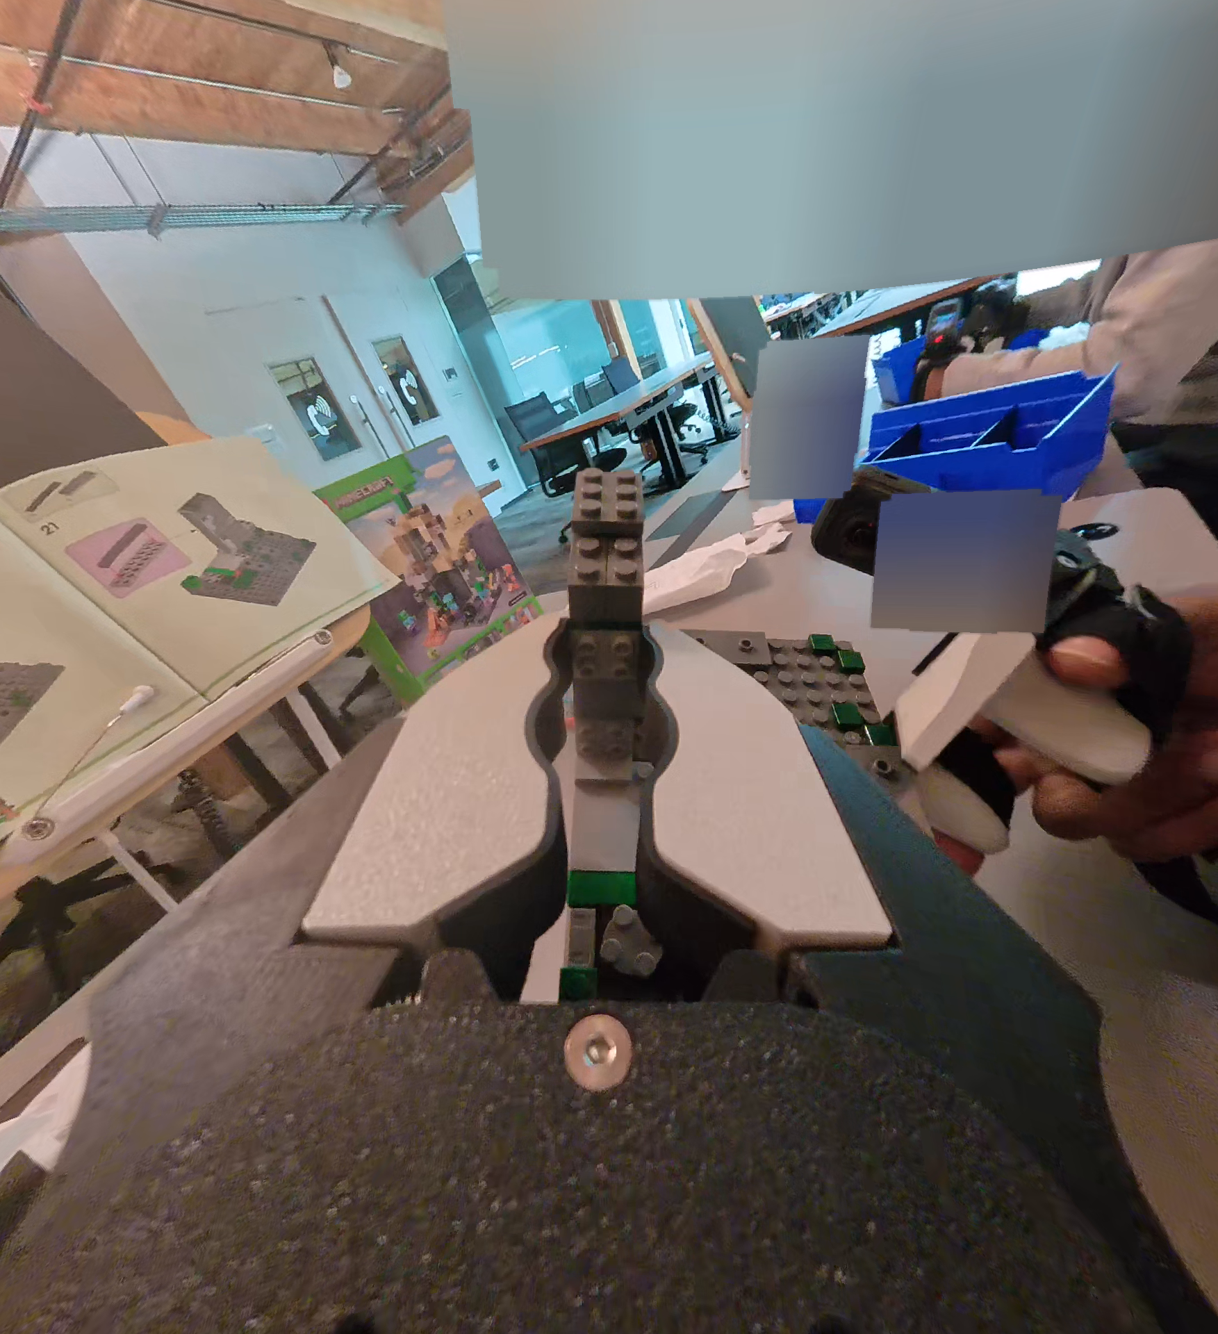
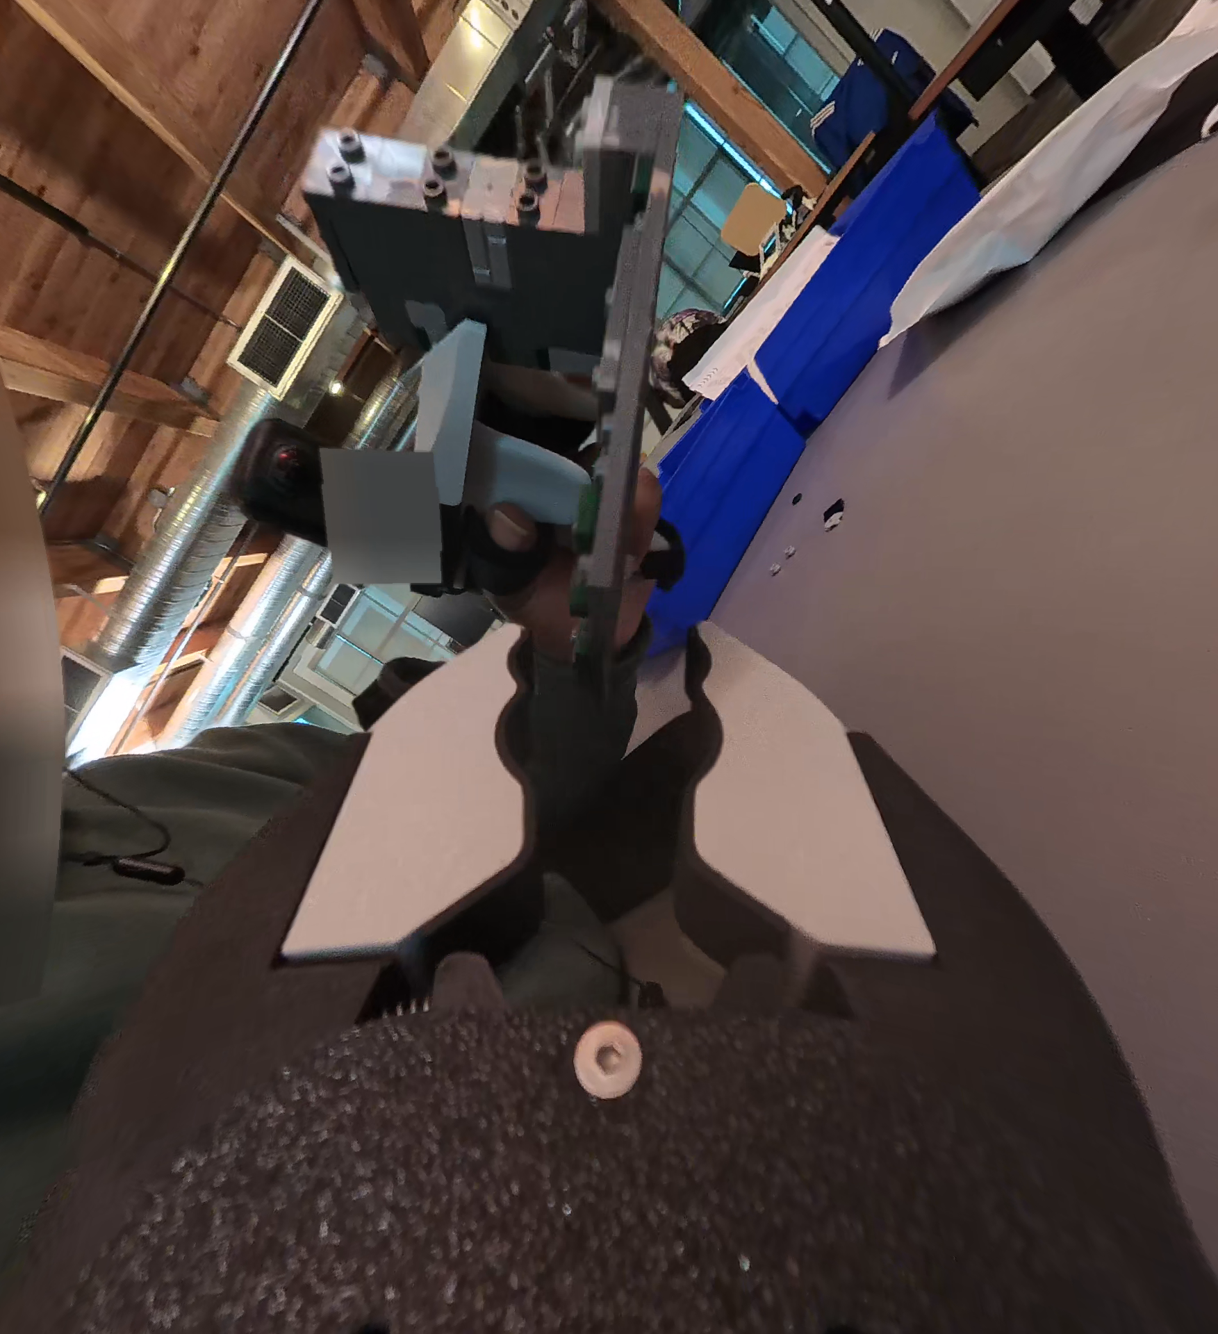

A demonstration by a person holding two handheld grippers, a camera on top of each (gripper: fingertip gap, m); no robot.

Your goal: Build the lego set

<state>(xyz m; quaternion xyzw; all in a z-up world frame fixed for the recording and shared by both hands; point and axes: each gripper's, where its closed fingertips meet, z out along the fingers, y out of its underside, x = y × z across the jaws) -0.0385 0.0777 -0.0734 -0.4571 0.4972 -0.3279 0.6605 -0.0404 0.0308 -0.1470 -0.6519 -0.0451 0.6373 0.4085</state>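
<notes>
- The dark grey stepped wall of stacked studded bricks (image 1: 606, 570) rises between the left gripper (image 1: 602, 693) jaws and stands on past their tips. It belongs to a flat grey studded baseplate with small green tiles (image 1: 819, 682), which spreads out to the right of those jaws.
- In the right wrist view the same baseplate (image 2: 631, 346) is seen edge-on, running straight ahead out of the right gripper (image 2: 602, 693) jaws, the brick wall (image 2: 447, 253) jutting off its left face.
- Left jaws: nearly together, pinching the brick wall on both flanks.
- Right jaws: narrowed onto the near edge of the baseplate, gripping it as far as the blur allows.
- Judged step: steadying or turning the lifted build for the next piece. Both grips should stay firm but even, since twisting wall against plate could pop the studs apart.
- Left of the left jaws an open pale-green instruction booklet (image 1: 158, 570) is propped up; a blue plastic divided bin (image 1: 988, 440) sits beyond to the right, on the grey counter (image 2: 1024, 577).
</notes>
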